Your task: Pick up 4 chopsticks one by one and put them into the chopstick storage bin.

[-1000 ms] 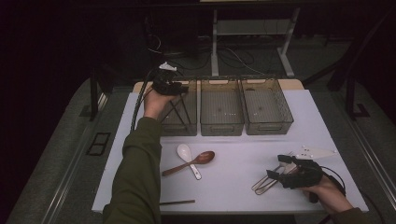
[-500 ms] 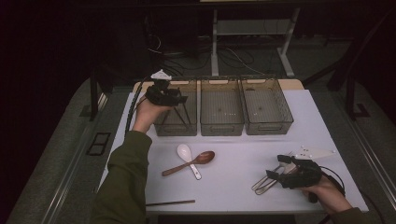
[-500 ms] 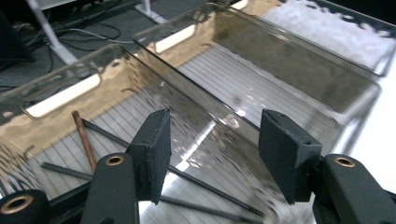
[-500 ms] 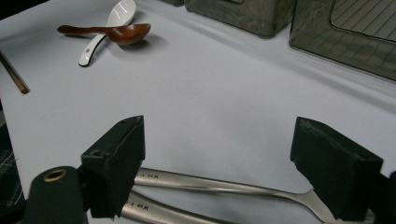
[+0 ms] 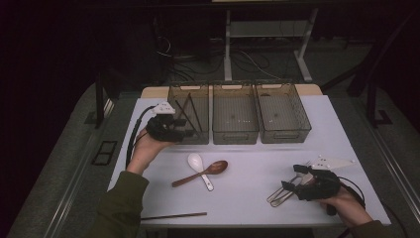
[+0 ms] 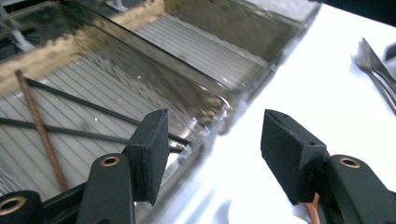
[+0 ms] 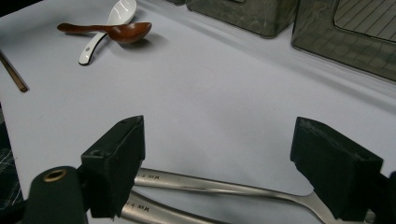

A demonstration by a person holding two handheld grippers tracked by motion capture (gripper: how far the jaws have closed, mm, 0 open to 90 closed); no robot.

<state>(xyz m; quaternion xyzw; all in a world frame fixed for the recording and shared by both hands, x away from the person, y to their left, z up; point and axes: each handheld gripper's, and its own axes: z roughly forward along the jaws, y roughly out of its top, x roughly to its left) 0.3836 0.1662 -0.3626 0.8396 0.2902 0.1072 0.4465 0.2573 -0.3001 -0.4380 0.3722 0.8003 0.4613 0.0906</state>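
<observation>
High view: left tool [image 5: 187, 133] held at the front left corner of the left bin [image 5: 189, 118], jaws apart with nothing between them; three clear bins stand in a row at the far side of the white bench [image 5: 247, 188]; left bin holds dark chopsticks [image 5: 187, 114] lying slanted; middle bin [image 5: 235, 115] and right bin [image 5: 282, 114] just beside it to the right. In front of the left bin, a white ceramic spoon [image 5: 199, 167] and a brown wooden spoon [image 5: 203, 172] lie crossed and touching; a single chopstick [image 5: 174, 216] lies at the near bench edge, well apart from the bins. Right tool [image 5: 293, 184] rests low, well right of the spoons, over the steel forks [image 5: 280, 195].

Left gripper view: left tool [image 6: 212, 154] wide, empty; left bin [image 6: 154, 88] wall under the left jaw; chopsticks [image 6: 70, 119] inside on the ribbed floor; forks [image 6: 376, 70] far off.

Right gripper view: right tool [image 7: 217, 161] wide, straddling two steel fork handles [image 7: 210, 185] on the bench, not closed on them; white spoon [image 7: 108, 28] and wooden spoon [image 7: 112, 30] beyond.
</observation>
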